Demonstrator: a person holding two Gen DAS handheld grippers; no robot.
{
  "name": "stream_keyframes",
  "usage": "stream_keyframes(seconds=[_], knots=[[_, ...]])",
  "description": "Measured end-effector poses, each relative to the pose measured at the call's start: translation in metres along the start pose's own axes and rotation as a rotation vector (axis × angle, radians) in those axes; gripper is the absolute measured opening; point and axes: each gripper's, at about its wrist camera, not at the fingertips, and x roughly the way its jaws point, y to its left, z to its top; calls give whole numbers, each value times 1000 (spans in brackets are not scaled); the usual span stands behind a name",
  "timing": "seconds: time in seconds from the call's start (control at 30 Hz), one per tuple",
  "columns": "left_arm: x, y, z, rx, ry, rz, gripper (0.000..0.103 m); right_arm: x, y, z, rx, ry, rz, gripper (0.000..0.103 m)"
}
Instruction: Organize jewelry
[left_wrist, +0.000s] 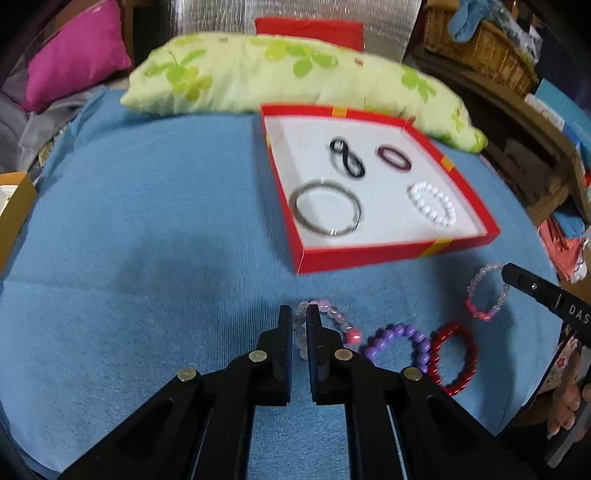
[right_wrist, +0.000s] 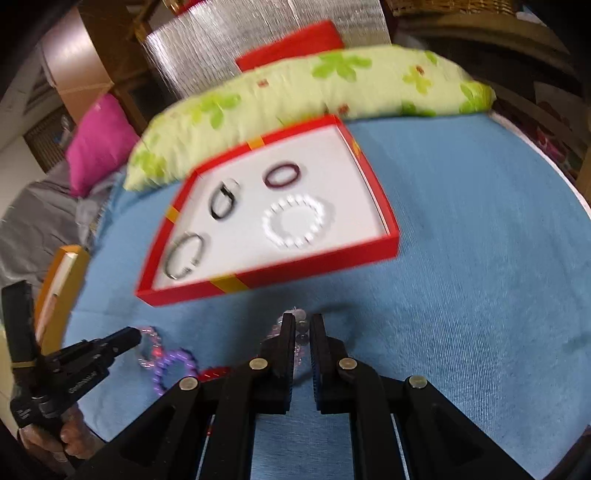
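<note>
Left hand-held gripper (left_wrist: 298, 314) pinches pale bead bracelet (left_wrist: 334, 319) on blue bed (left_wrist: 147, 221), near red box (left_wrist: 369, 256). Right hand-held gripper (right_wrist: 303, 325) nips pink bracelet (right_wrist: 300, 341). Beads prob. light, slick, stretchy; grip across strand.

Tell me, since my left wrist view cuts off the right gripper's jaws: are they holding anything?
Observer: Yes. The right gripper is shut on a pink bracelet; beads show between its fingers.
Operator: Where is it pointing?
Observer: Toward the near wall of the tray, just right of the yellow ribbon.
</note>
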Motion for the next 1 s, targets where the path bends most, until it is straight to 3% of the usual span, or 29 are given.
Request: stream_keyframes(seconds=[0.3,0.53,0.77,1.0], knots=[[-37,-9,12,6,-138,-86,8,-30,9,8,11,-141,119,9],[-51,-16,23,17,-195,-124,8,-38,17,16,-2,-200,178,9],[-42,-20,51,9,-196,-170,8,-30,13,42,10,-228,200,9],[-14,-47,90,36,-174,-211,8,4,-14,87,117,-219,216,9]])
